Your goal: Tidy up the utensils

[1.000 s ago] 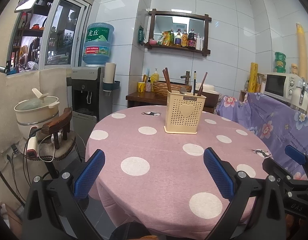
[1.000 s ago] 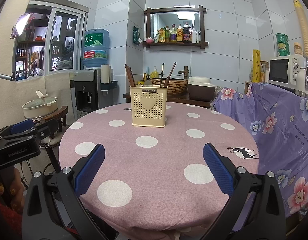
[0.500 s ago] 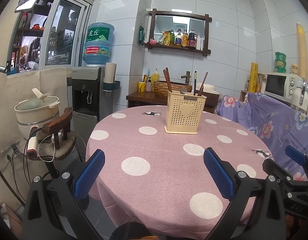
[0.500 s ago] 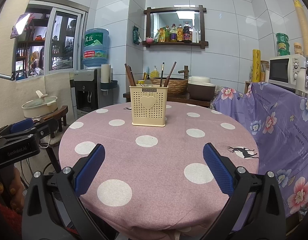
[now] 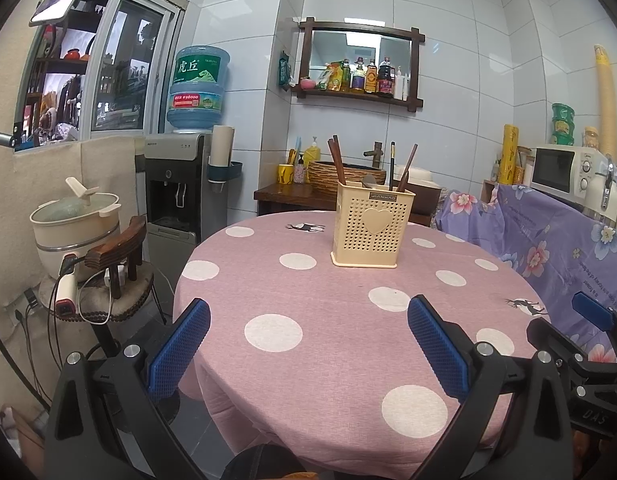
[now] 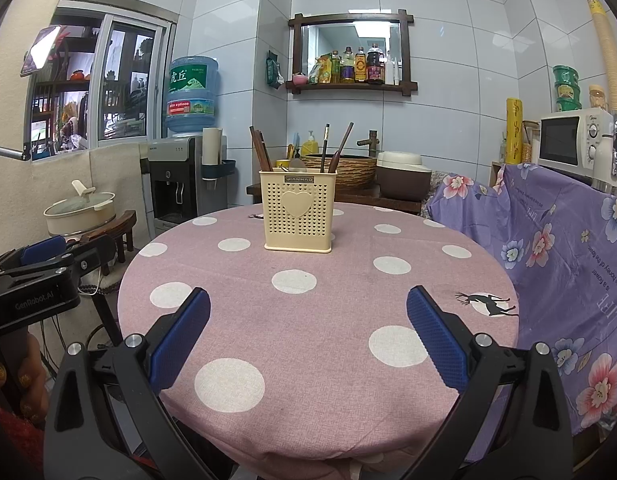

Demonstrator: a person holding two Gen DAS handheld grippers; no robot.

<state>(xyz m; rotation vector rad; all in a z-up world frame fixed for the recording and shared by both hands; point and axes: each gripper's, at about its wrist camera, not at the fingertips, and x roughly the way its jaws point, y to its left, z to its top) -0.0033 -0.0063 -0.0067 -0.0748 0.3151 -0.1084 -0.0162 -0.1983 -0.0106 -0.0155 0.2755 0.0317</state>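
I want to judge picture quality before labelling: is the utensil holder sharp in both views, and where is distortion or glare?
Left wrist view: utensil holder sharp, straight wall tiles bow near the dark round border. Right wrist view: holder sharp too, its brand label readable; ceiling light glares in the mirror; the yellow pipe curves at the edge.

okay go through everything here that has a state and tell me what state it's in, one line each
left gripper: open, empty, above the near table edge.
right gripper: open, empty.
utensil holder: upright on the table, holding utensils.
chopsticks: standing in the holder, leaning.
pot: lid on.
microwave: door shut.
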